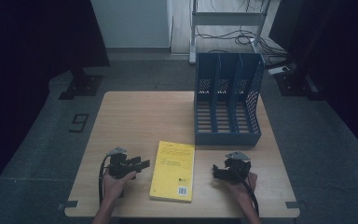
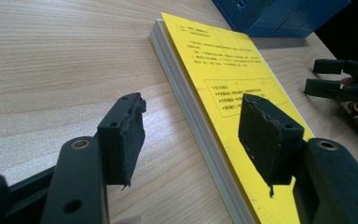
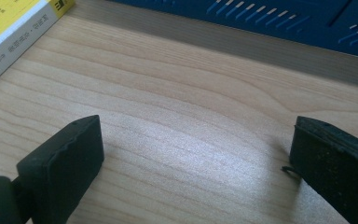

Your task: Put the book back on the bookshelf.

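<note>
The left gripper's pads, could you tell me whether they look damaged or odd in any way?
Yes: on the left gripper, both pads have ragged, chipped edges with small shreds hanging from their lower corners. They look worn rather than broken.

Dim room: grey floor (image 1: 37, 140), white wall (image 1: 130, 23), wooden table (image 1: 135, 116), metal rack (image 1: 228, 18).

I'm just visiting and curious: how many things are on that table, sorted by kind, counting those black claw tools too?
Yellow book: 1
Blue file rack: 1
Hand-held grippers: 2, left gripper and right gripper, both open
Total: 4
</note>
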Tool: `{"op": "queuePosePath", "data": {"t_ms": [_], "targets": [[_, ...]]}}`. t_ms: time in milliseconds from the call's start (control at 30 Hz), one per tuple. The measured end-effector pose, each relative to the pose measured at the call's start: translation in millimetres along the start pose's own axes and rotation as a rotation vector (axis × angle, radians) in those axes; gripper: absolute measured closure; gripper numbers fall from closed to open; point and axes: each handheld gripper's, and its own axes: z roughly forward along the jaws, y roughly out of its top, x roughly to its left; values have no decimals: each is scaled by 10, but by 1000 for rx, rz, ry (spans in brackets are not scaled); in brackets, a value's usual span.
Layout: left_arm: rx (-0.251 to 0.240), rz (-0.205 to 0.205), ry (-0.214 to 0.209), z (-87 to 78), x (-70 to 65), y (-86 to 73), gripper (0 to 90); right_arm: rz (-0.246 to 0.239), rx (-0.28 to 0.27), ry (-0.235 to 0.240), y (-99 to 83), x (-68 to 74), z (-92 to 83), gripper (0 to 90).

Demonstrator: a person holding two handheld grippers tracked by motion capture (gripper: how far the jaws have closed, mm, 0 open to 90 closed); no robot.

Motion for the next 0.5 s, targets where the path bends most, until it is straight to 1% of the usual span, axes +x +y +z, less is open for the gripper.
{"op": "queuePosePath", "data": {"t_ms": [67,167,333,367,400,500], "targets": [[-2,2,-3,-1,-9,1,400,-1,1,-2,1,18,-16,74],[-3,4,-3,-4,-12,4,399,-3,-1,6,4,52,-35,87],[-4,2,-6,-5,-11,7,399,11,-52,38,35,96,-112,115],[-4,2,-6,-5,-11,7,399,11,-52,38,35,96,-112,115],[-1,2,-6,-3,-12,7,399,23,-69,54,57,118,-136,124],[-2,3,-6,-9,-16,9,399,25,-80,76,84,152,-154,124]]}}
